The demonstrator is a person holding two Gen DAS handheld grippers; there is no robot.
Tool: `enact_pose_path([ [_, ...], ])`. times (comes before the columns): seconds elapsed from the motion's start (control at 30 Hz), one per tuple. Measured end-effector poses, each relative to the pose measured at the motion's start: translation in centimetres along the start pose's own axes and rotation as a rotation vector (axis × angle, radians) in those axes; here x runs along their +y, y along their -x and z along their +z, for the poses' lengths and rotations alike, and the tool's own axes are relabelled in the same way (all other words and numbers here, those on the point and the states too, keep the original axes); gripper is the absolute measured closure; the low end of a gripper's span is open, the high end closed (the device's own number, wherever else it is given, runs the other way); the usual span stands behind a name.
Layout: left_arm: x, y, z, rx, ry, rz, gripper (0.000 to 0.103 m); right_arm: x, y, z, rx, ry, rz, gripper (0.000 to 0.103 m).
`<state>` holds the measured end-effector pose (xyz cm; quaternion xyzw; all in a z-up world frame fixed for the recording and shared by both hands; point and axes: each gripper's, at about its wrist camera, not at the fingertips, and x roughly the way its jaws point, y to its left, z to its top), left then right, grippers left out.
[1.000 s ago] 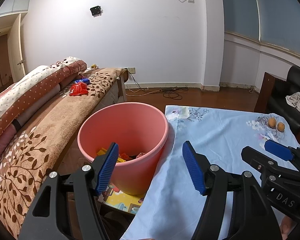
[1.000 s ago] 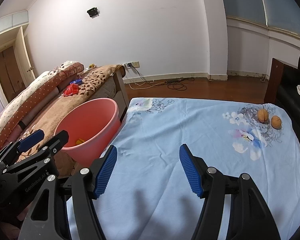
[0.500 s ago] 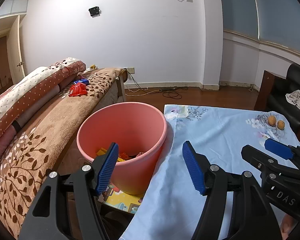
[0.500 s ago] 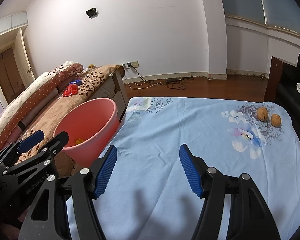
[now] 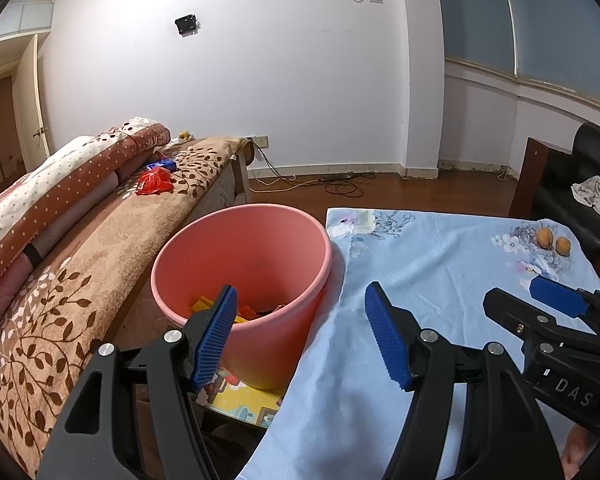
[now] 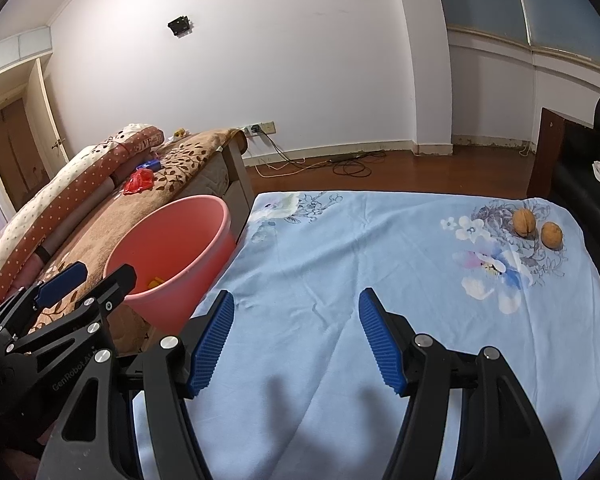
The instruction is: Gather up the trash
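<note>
I am holding my right claw spread and empty; the two walnuts are lying at two o'clock, nearer it than my spread left claw.

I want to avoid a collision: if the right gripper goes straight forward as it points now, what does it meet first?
Probably only the blue tablecloth: the open right gripper holds nothing, and the two walnuts lie off to its right.

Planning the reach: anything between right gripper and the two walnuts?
Only bare tablecloth between right gripper and walnuts, per right wrist view.
</note>
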<state>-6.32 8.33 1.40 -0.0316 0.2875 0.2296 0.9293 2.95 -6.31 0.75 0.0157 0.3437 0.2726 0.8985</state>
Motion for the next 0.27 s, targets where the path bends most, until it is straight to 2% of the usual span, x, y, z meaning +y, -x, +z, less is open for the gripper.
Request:
enact_pose_path([
  [0.27, -0.50, -0.56, -0.17, 0.020, -0.010, -0.008, 0.036, -0.38, -0.24, 0.19, 0.007, -0.016, -0.006, 0.039],
])
